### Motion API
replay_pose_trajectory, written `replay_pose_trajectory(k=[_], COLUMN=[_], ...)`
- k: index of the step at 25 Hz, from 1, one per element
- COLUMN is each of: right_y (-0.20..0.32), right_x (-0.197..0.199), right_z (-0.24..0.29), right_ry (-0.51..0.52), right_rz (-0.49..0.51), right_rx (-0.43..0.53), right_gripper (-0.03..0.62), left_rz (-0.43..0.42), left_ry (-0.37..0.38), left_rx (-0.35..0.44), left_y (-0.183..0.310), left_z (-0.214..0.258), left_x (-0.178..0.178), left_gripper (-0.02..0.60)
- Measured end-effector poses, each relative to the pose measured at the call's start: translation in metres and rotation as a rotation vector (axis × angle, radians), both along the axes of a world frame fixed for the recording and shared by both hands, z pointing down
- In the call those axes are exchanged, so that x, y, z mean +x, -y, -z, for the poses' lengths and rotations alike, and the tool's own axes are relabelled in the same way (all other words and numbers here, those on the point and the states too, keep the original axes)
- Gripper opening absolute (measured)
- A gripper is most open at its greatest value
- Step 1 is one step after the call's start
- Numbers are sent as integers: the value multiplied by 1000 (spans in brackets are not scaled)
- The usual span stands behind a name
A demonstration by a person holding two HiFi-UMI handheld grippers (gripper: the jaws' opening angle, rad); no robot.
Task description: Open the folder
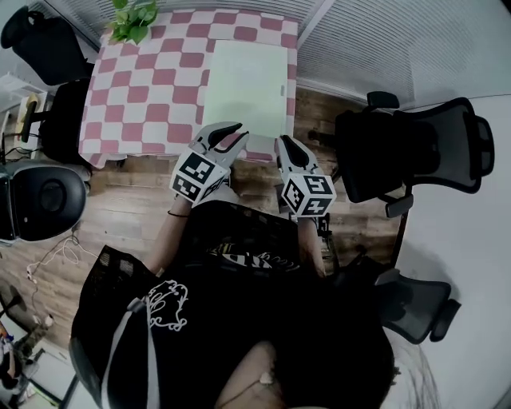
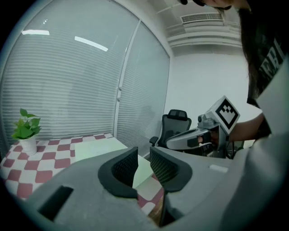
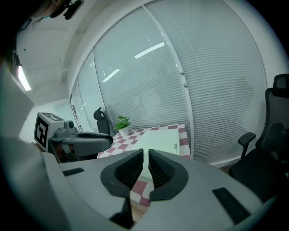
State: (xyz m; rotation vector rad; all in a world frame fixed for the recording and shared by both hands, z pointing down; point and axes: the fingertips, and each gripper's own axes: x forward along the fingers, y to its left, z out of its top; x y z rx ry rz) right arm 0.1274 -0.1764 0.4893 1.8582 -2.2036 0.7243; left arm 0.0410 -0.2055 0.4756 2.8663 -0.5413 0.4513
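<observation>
A pale green folder (image 1: 247, 88) lies flat and closed on the right side of the pink-and-white checked table (image 1: 144, 96). It also shows in the left gripper view (image 2: 97, 146) and the right gripper view (image 3: 158, 137). My left gripper (image 1: 231, 134) hovers at the table's near edge by the folder's near left corner, and the right gripper (image 1: 287, 148) is just short of its near right corner. The left jaws (image 2: 143, 153) are nearly together with nothing between them. The right jaws (image 3: 146, 155) stand the same way, also empty. Neither gripper touches the folder.
A potted plant (image 1: 132, 20) stands at the table's far left corner. Black office chairs stand to the right (image 1: 407, 152), lower right (image 1: 415, 307) and left (image 1: 40, 200). Slatted blinds (image 3: 216, 81) run behind the table. The floor is wood.
</observation>
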Motion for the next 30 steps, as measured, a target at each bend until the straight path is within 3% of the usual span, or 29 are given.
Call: replay_pose_trajectory(k=[10,17,23,30], right_y=[10,4,13,26], right_x=[11,29,50,67], right_z=[-9,-15,-22,-44], right_ry=[-22,-21,1,13], right_rz=[-126,-169,-167,-102], right_rx=[-42,-68,-75,-124], right_gripper=[37,37,37,38], left_rz=[-188,-265,-318,-360], left_ry=[66,131,252,426], left_rx=[12,25,58,139], left_y=[13,13,2,-1], left_z=[-24,-44,-69,-107], left_x=[15,38,59,78], left_gripper=[86,163,229,252])
